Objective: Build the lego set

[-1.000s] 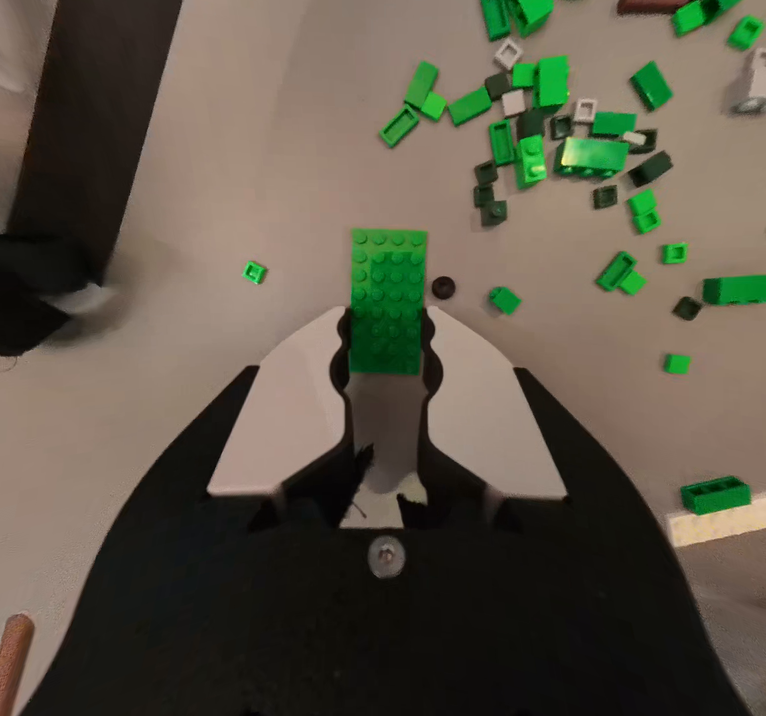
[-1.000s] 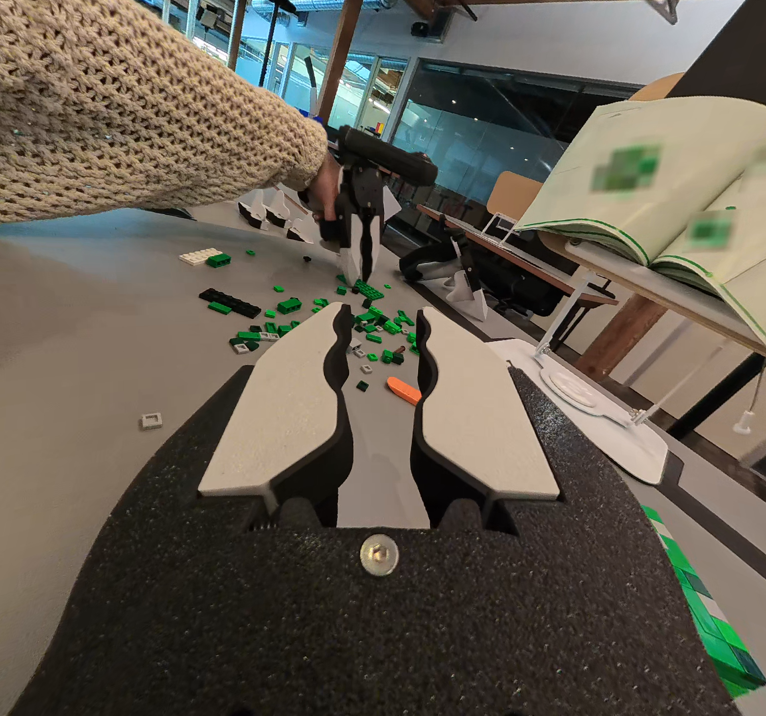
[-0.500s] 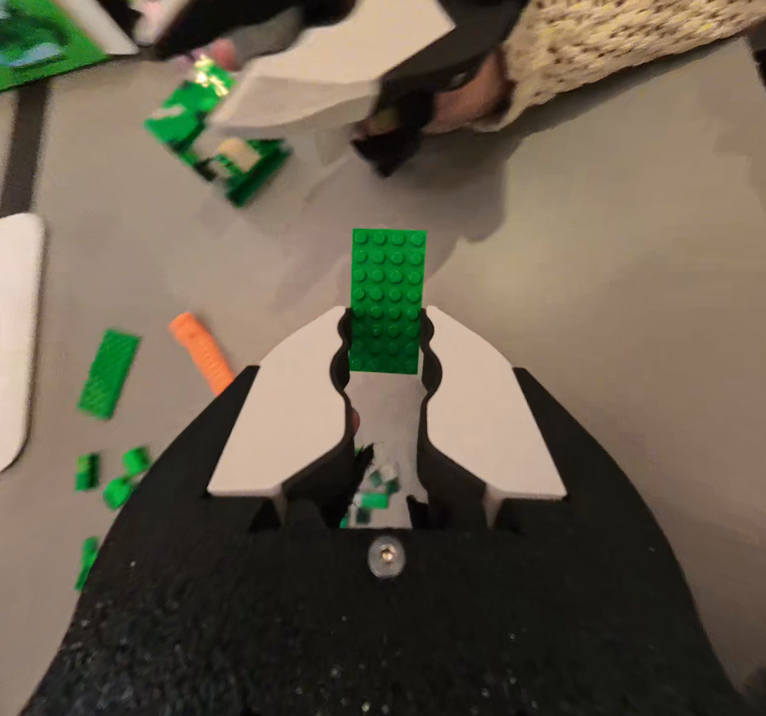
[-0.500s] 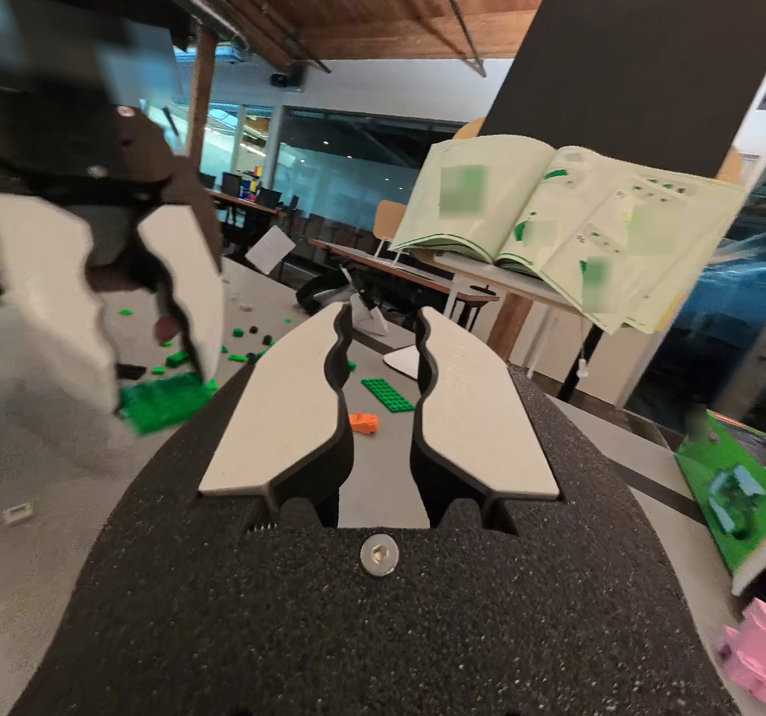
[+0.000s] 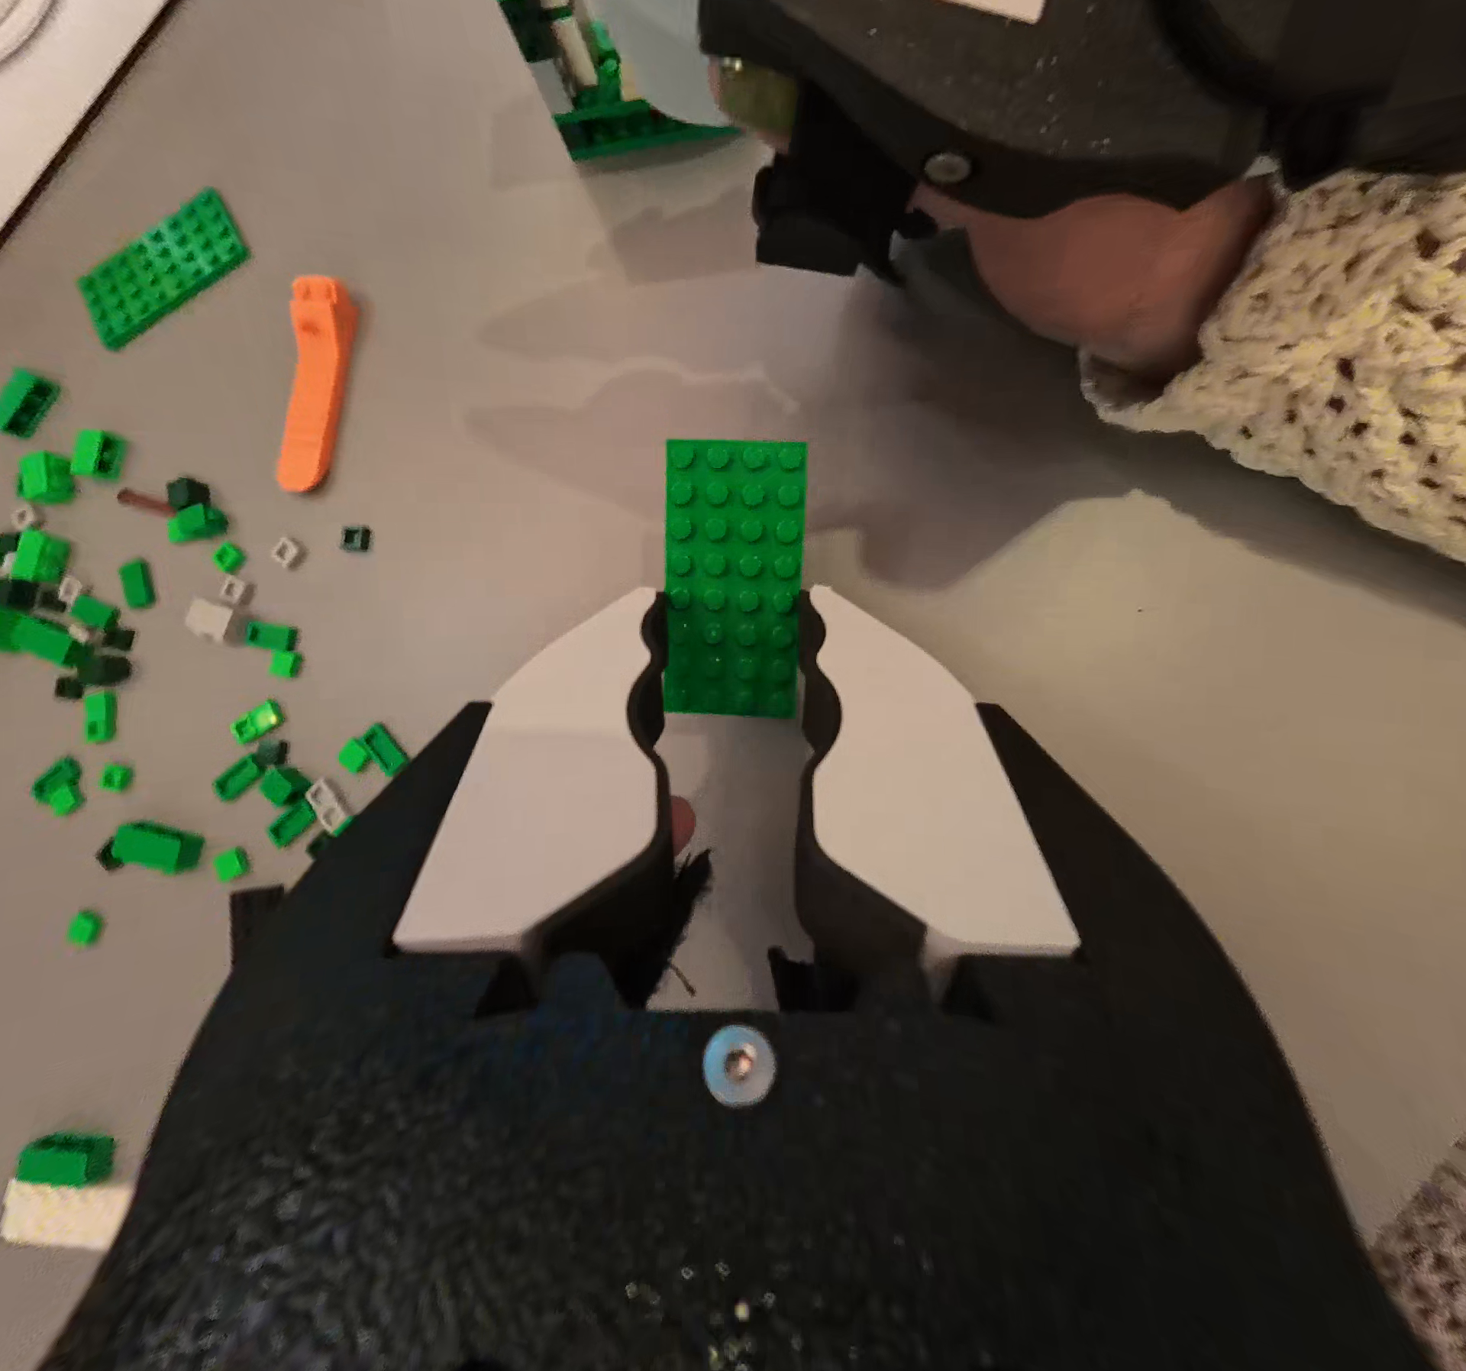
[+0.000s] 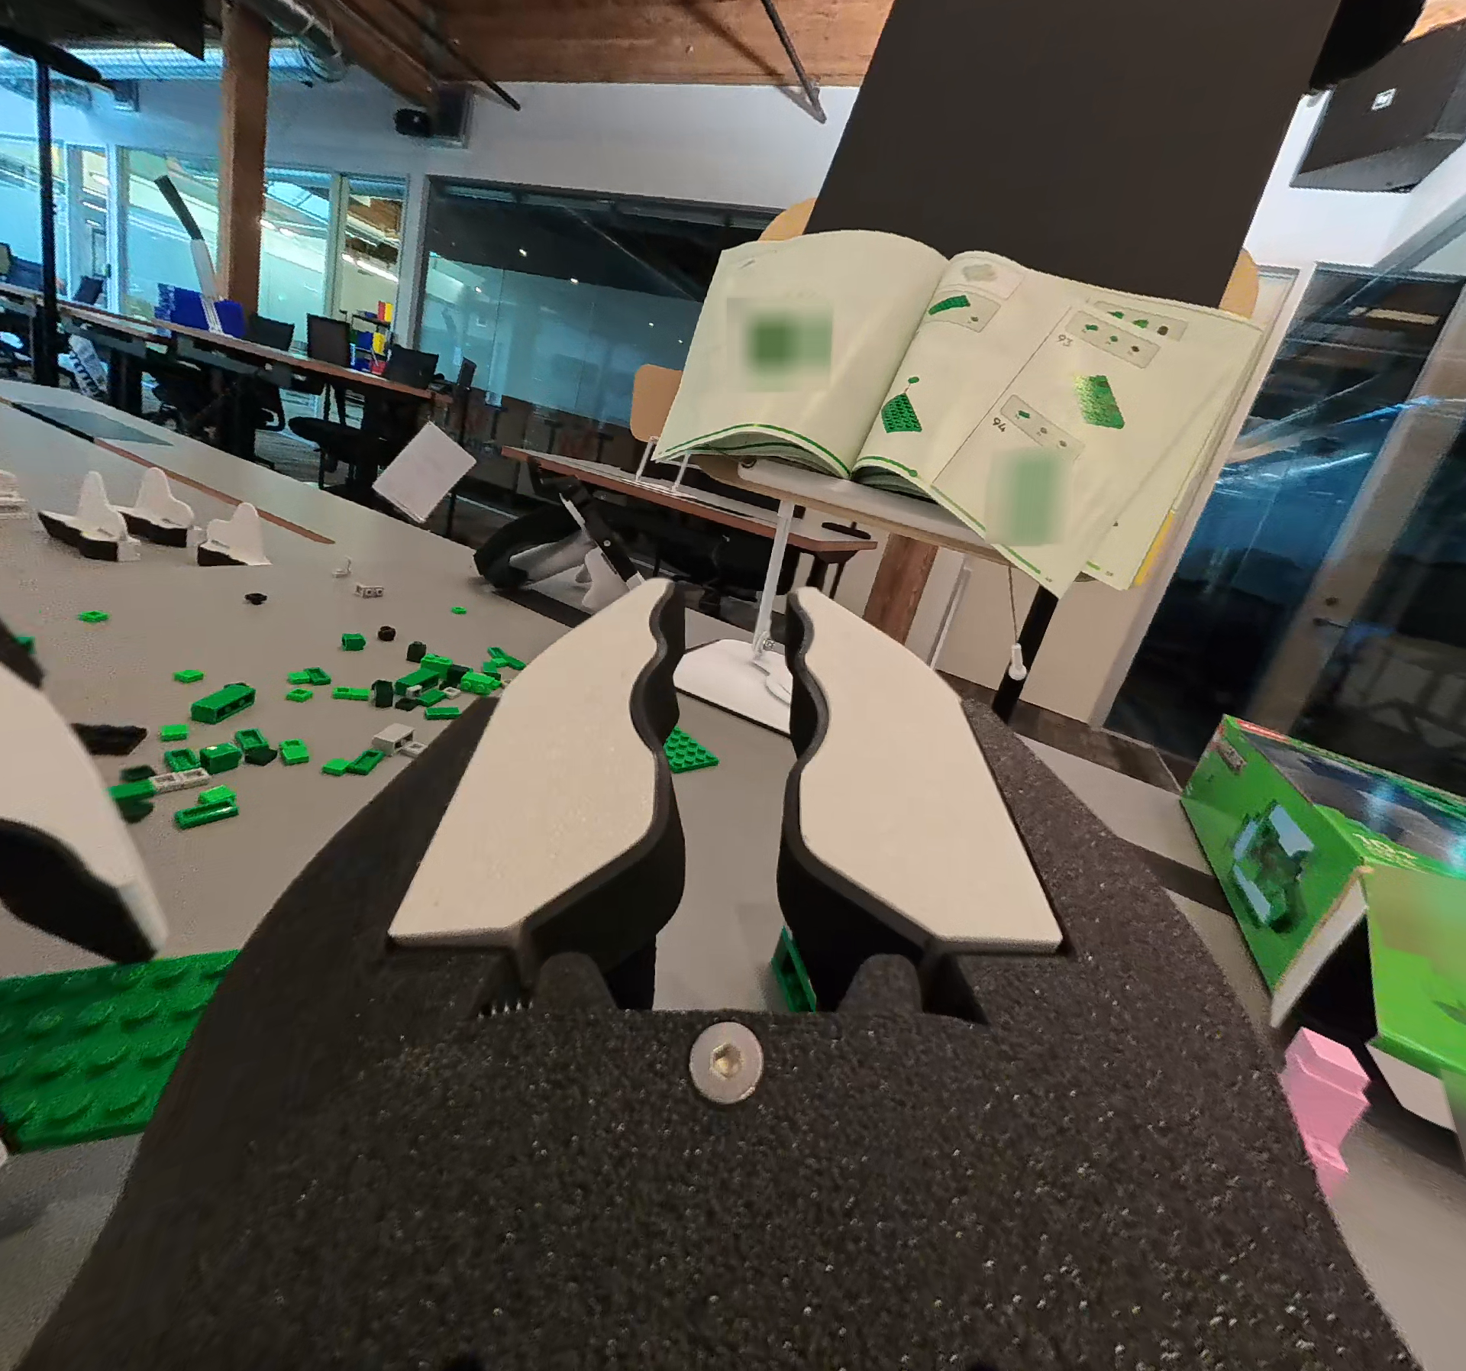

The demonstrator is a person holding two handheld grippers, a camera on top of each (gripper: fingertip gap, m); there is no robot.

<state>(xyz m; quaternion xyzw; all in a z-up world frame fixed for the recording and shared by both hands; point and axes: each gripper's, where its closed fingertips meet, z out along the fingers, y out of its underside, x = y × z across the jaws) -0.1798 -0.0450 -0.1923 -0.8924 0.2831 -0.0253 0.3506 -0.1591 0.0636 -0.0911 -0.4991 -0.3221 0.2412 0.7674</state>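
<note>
**A:** Left wrist view. What changed?

**B:** A second ago my left gripper (image 5: 734, 603) carried the green plate (image 5: 734, 579) over the loose green bricks (image 5: 159, 666); now that pile sits at the left and the right gripper (image 5: 992, 63) lies at the far right. I judge the plate is coming in for assembly. It is flat, studs up, pinched by its long edges, half projecting. The orange separator (image 5: 316, 396) and a second green plate (image 5: 163, 265) lie far left.

**A:** Right wrist view?

**B:** My right gripper (image 6: 730, 611) has swung toward the instruction booklet (image 6: 952, 396). Its fingers stand parted, holding nothing. The held plate (image 6: 79, 1047) shows near left.
</note>
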